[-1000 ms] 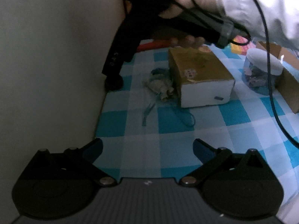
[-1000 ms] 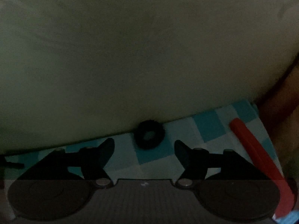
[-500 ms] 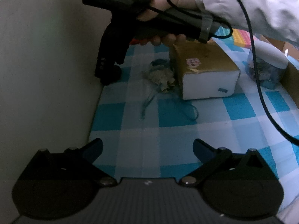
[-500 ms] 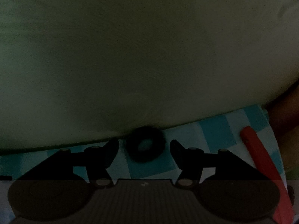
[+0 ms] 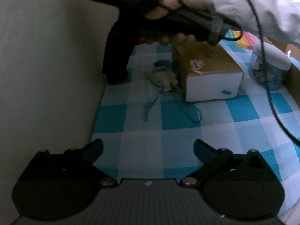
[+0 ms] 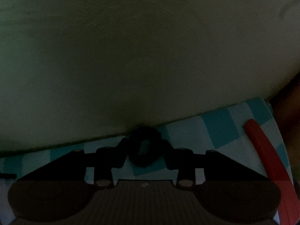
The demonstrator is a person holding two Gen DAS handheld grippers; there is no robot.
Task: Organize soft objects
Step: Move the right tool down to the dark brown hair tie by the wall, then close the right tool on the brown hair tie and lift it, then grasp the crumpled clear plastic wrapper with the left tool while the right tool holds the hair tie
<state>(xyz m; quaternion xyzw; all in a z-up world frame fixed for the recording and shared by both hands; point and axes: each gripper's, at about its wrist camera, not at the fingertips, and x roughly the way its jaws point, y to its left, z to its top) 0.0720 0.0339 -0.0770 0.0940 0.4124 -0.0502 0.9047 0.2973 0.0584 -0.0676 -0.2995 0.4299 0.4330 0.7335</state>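
In the right wrist view my right gripper [image 6: 145, 150] is shut on a black hair scrunchie [image 6: 145, 146] lying on the blue checked cloth [image 6: 215, 123] right against the pale wall. In the left wrist view that right gripper [image 5: 116, 75] points down at the cloth by the wall, held by a hand in a white sleeve. My left gripper [image 5: 148, 150] is open and empty, low over the cloth. A crumpled pale fabric bundle with blue ribbons [image 5: 163, 76] lies beside a cardboard box [image 5: 210, 73].
A red strip [image 6: 266, 155] lies on the cloth at the right. A clear jar with a white lid [image 5: 268, 67] and a brown cardboard box [image 5: 292, 80] stand at the right. The wall [image 5: 46, 75] bounds the left side. A black cable [image 5: 270, 93] hangs across.
My right gripper moved forward around the scrunchie and its fingers closed on it. The left view shifted slightly; the left gripper stayed open.
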